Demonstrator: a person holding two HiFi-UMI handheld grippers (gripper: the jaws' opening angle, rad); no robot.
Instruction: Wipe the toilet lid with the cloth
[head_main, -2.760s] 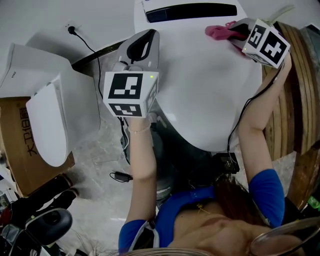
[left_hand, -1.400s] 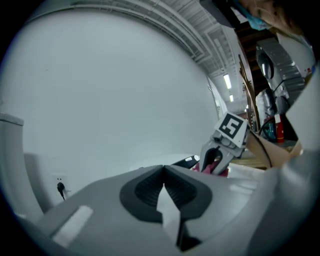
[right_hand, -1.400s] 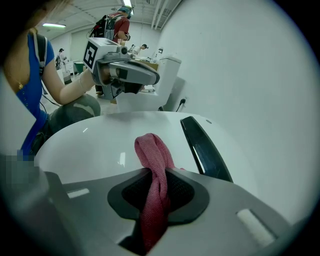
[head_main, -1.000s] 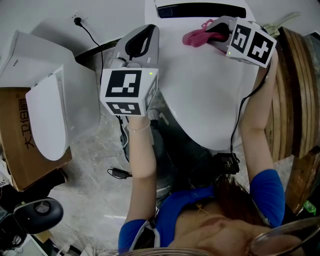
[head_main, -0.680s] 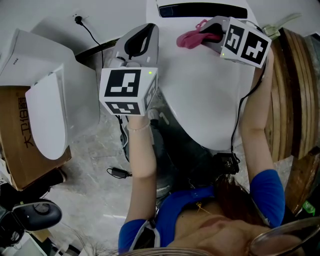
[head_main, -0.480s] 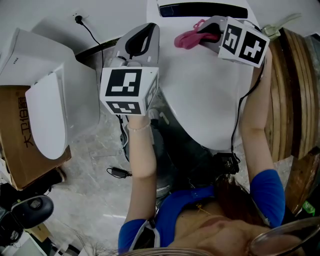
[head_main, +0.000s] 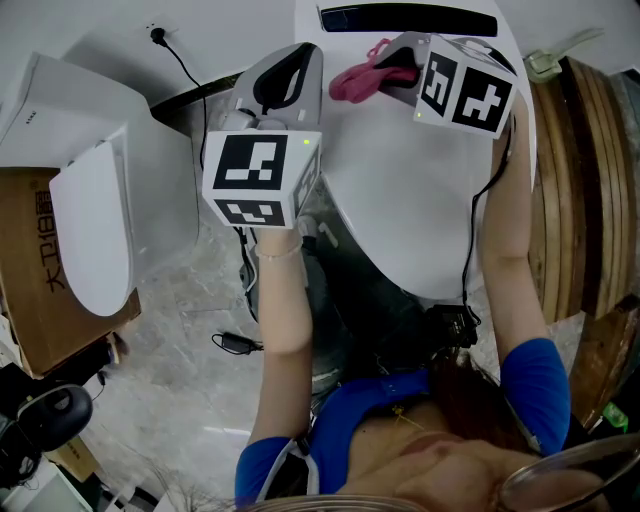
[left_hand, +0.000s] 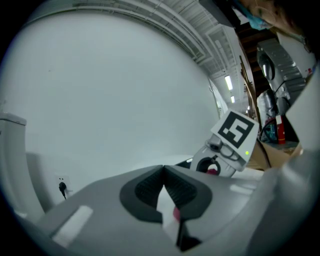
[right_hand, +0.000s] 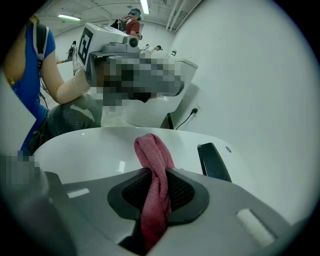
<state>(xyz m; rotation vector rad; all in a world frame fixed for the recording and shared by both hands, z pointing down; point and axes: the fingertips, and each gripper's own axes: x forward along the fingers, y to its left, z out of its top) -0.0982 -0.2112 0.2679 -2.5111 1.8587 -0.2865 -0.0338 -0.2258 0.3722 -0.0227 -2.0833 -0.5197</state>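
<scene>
The white toilet lid (head_main: 420, 190) fills the middle of the head view. My right gripper (head_main: 396, 72) is shut on a pink cloth (head_main: 356, 80) at the lid's far left end, just below the black panel (head_main: 405, 20). In the right gripper view the cloth (right_hand: 152, 170) hangs twisted between the jaws of the right gripper (right_hand: 154, 174), above the lid (right_hand: 95, 150). My left gripper (head_main: 288, 70) hovers beside the lid's left edge, shut on nothing, with its tips meeting in the left gripper view (left_hand: 163, 169). The right gripper (left_hand: 227, 145) shows there too.
A spare toilet seat (head_main: 95, 240) rests on a cardboard box (head_main: 25, 300) at the left. A wall socket with a black cable (head_main: 155, 35) is at the far left. Wooden boards (head_main: 580, 170) stand along the right. A chair base (head_main: 40, 420) is at the bottom left.
My right gripper has slid the pink cloth leftwards along the far end of the lid, from its right side to its left. The left gripper has barely moved.
</scene>
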